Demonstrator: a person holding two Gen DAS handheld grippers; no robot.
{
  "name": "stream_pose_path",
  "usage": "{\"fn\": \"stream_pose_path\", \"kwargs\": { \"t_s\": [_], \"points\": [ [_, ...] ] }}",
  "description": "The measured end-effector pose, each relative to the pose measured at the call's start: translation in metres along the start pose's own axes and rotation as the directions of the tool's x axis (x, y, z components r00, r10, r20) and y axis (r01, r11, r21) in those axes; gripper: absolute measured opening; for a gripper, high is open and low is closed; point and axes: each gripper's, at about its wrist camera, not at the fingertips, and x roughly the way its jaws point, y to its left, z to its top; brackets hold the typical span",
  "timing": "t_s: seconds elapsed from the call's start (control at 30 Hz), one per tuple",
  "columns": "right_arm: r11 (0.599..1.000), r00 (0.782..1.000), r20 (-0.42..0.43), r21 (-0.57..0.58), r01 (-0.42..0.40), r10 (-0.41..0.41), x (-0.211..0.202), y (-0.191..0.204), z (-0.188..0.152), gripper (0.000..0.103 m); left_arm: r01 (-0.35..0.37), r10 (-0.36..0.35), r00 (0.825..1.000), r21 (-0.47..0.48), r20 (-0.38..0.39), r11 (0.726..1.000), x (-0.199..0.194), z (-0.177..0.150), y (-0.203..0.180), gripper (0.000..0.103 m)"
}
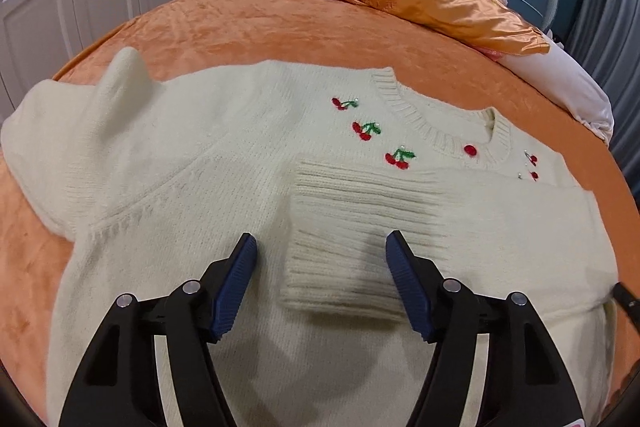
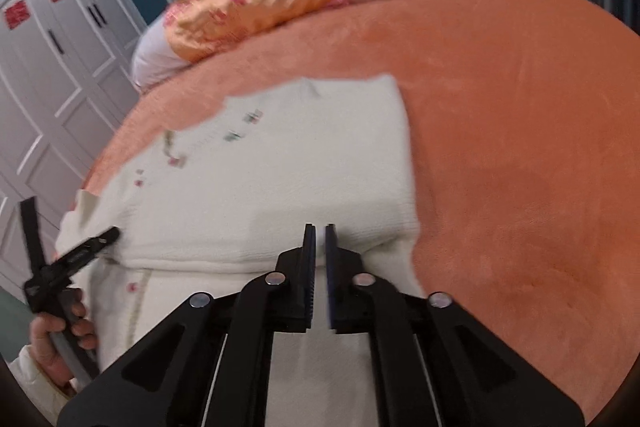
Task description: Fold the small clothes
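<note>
Your left tongs [image 1: 320, 259] stood wide over the folded-in cuff [image 1: 344, 267] to pinch it; your right tongs [image 2: 319, 239] were clenched on nothing above the sweater [image 2: 280, 187].

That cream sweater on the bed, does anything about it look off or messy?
One thing: the sweater is only half tidy. One sleeve is folded across the chest, its ribbed cuff lying flat, while the other sleeve sticks out rumpled, with a raised bump. No damage or stains show. The orange bedspread looks smooth.
</note>
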Motion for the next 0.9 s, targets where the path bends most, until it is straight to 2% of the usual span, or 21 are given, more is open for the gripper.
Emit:
{"fn": "stream_pose_path", "kwargs": {
  "t_s": [0.03,0.07,0.1,0.13,0.17,0.2,0.23,0.33,0.43,0.5,0.57,0.63,0.73,0.8,0.87,0.9],
  "points": [
    [1.000,1.000,-0.003,-0.022,0.006,-0.006,0.002,0.004,-0.001,0.004,-0.008,0.008,1.000,0.012,0.002,1.000,0.001,-0.002,-0.001,0.066],
    [0.997,0.998,-0.032,-0.050,0.057,-0.059,0.008,0.001,-0.005,0.005,-0.015,0.015,1.000,0.018,0.003,1.000,0.003,-0.004,-0.001,0.067],
    [0.993,0.992,-0.070,-0.051,0.102,-0.105,0.017,-0.006,-0.009,0.000,-0.016,0.016,1.000,0.016,0.005,1.000,0.003,-0.004,-0.001,0.067],
    [0.994,0.988,-0.107,-0.021,0.109,-0.111,0.025,-0.018,-0.014,0.000,-0.018,0.018,1.000,0.016,0.005,1.000,0.003,-0.004,-0.001,0.067],
    [0.996,0.995,-0.089,0.067,0.049,-0.043,0.022,-0.033,-0.016,0.000,-0.022,0.022,1.000,0.018,0.009,1.000,0.003,-0.004,-0.002,0.068],
    [0.993,0.996,-0.083,0.110,0.052,-0.043,0.016,-0.038,-0.014,0.000,-0.022,0.021,1.000,0.017,0.012,1.000,0.002,-0.005,-0.001,0.068],
    [0.990,0.995,-0.063,0.112,0.085,-0.078,0.007,-0.036,-0.012,0.000,-0.016,0.016,1.000,0.012,0.016,1.000,0.001,-0.005,0.000,0.068],
    [0.990,0.992,-0.011,0.068,0.124,-0.123,-0.014,-0.018,-0.016,0.005,0.017,-0.016,1.000,-0.051,0.024,0.999,-0.011,-0.009,0.012,0.067],
    [0.996,0.996,-0.028,-0.002,0.085,-0.085,-0.027,0.010,-0.036,0.005,0.080,-0.076,0.996,-0.149,0.035,0.986,-0.039,-0.020,0.040,0.066],
    [0.995,0.995,-0.061,-0.069,0.071,-0.076,-0.027,0.030,-0.053,0.005,0.083,-0.072,0.995,-0.184,0.061,0.979,-0.063,-0.028,0.067,0.066],
    [0.992,0.994,-0.086,-0.109,0.059,-0.068,-0.023,0.045,-0.059,0.005,0.049,-0.033,0.996,-0.195,0.082,0.980,-0.082,-0.030,0.090,0.066],
    [0.991,0.995,-0.074,-0.124,0.059,-0.068,-0.019,0.056,-0.052,0.005,0.040,-0.023,0.996,-0.201,0.085,0.979,-0.090,-0.025,0.101,0.066],
    [0.991,0.998,-0.019,-0.119,0.062,-0.065,-0.010,0.070,-0.020,0.008,0.087,-0.065,0.992,-0.220,0.107,0.971,-0.093,-0.004,0.097,0.066],
    [0.992,0.999,0.002,-0.124,0.040,-0.040,0.003,0.084,0.008,0.010,0.137,-0.114,0.986,-0.208,0.118,0.969,-0.087,0.013,0.078,0.066],
    [0.989,0.999,-0.039,-0.145,-0.005,-0.001,0.027,0.108,0.029,0.011,0.159,-0.143,0.984,-0.164,0.102,0.974,-0.069,0.030,0.044,0.066],
    [0.986,0.997,-0.075,-0.165,-0.032,0.019,0.040,0.121,0.034,0.014,0.154,-0.144,0.986,-0.145,0.081,0.977,-0.060,0.033,0.031,0.066]
  ]
}}
